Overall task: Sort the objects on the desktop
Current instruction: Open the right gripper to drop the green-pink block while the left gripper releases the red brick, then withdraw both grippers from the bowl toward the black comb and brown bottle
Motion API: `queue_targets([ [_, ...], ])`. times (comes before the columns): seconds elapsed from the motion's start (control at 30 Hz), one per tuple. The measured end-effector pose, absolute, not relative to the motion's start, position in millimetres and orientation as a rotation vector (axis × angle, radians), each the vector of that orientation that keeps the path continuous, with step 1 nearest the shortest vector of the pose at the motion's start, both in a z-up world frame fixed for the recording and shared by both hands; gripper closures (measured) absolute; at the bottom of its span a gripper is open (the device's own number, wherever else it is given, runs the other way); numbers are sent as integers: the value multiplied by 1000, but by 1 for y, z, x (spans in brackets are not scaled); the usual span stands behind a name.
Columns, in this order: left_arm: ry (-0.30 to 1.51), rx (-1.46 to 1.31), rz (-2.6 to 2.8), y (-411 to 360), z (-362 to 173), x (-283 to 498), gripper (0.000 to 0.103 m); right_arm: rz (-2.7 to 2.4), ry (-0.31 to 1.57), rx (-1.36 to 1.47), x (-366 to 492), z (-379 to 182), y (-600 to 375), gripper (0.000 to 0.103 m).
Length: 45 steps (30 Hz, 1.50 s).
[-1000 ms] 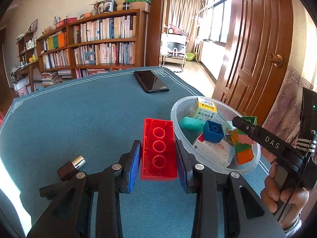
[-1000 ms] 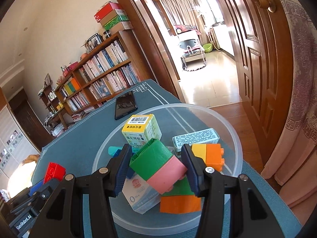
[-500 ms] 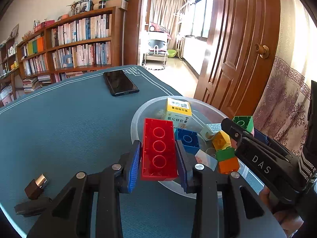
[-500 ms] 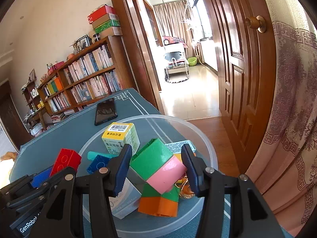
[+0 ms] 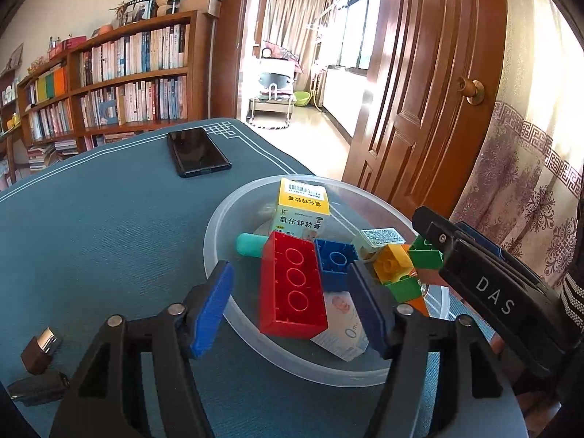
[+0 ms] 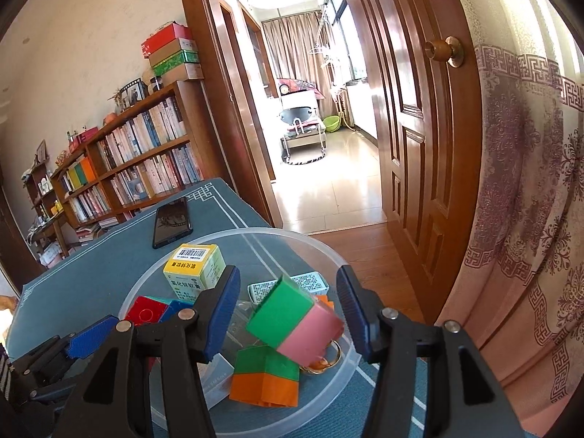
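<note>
A clear plastic bowl (image 5: 219, 226) stands on the blue table mat and holds toy bricks and small boxes. My left gripper (image 5: 292, 292) hovers over its near rim, jaws opening. The red brick (image 5: 292, 288) lies in the bowl between the pads, touched by neither. In the right wrist view my right gripper (image 6: 288, 292) is above the bowl (image 6: 328, 255), jaws opening too. The green and pink block (image 6: 295, 321) hangs tilted and blurred between its pads, free of them, over a green and orange block (image 6: 266, 376). The right gripper's black body (image 5: 474, 277) reaches in from the right.
A black phone (image 5: 199, 157) lies farther back on the mat. A small brown case with a silver cap (image 5: 40, 350) and a black piece (image 5: 36, 387) sit at the near left. A yellow medicine box (image 5: 301, 211) stands in the bowl. A wooden door and a curtain are to the right.
The left gripper carried the red brick rightward over the bowl, then opened, and the brick now rests inside. The right gripper's jaws widened and the green and pink block tipped downward.
</note>
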<state>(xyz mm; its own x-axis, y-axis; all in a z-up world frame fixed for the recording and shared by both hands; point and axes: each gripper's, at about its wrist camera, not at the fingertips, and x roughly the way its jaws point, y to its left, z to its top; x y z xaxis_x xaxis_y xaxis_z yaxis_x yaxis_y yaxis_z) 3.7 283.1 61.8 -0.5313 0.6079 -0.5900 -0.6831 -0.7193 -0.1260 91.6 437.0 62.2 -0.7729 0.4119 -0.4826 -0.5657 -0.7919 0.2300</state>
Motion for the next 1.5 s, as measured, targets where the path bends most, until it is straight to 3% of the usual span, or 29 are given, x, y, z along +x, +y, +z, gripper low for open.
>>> queue_targets([
  [0.37, 102, -784, 2310, 264, 71, 2, 26, 2511, 512, -533, 94, 63, 434, 33],
  [0.5, 102, -786, 2336, 258, 71, 3, 19, 2523, 500, -537, 93, 62, 431, 31],
  [1.13, 115, -869, 2462, 216, 66, -4, 19, 2566, 430, -565, 86, 57, 416, 24],
  [1.5, 80, -943, 2586, 153, 54, -16, 19, 2577, 387, -561, 84, 55, 406, 23],
])
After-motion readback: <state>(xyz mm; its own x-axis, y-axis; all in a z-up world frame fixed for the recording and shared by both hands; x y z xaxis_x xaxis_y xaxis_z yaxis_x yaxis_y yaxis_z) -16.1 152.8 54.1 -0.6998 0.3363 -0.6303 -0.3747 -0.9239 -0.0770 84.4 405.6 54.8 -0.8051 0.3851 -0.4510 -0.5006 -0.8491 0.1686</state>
